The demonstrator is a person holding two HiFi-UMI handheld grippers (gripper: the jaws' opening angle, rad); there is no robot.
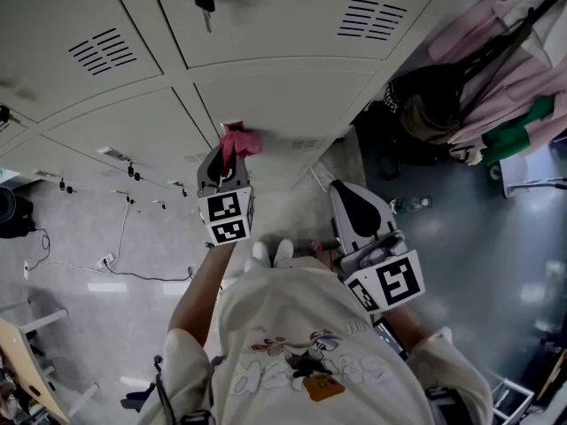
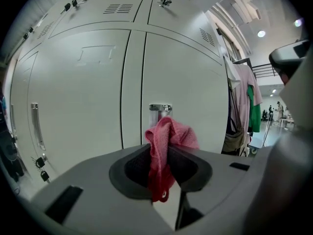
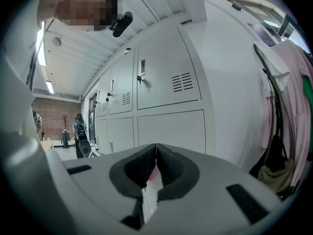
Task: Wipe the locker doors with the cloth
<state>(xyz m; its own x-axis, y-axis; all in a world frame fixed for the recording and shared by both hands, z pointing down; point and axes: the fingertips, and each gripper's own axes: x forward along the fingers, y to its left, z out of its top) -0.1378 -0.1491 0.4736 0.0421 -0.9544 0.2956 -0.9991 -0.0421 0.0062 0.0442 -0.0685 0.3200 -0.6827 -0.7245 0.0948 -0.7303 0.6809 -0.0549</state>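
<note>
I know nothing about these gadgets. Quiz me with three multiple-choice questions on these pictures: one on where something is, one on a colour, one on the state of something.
1. Where is the cloth?
A. Between the jaws of the left gripper
B. On the floor
C. Draped over the hanging clothes

2. What colour is the cloth?
A. Blue
B. Pinkish red
C. Yellow

3. How do the jaws of the right gripper stand?
A. Wide apart
B. Clamped on the cloth
C. Together, holding nothing

Answers:
1. A: the left gripper view shows the cloth pinched between that gripper's jaws and bunched above them.
2. B: it shows pinkish red in both the head view and the left gripper view.
3. C: the right gripper view shows the jaw tips meeting, with nothing gripped between them.
</note>
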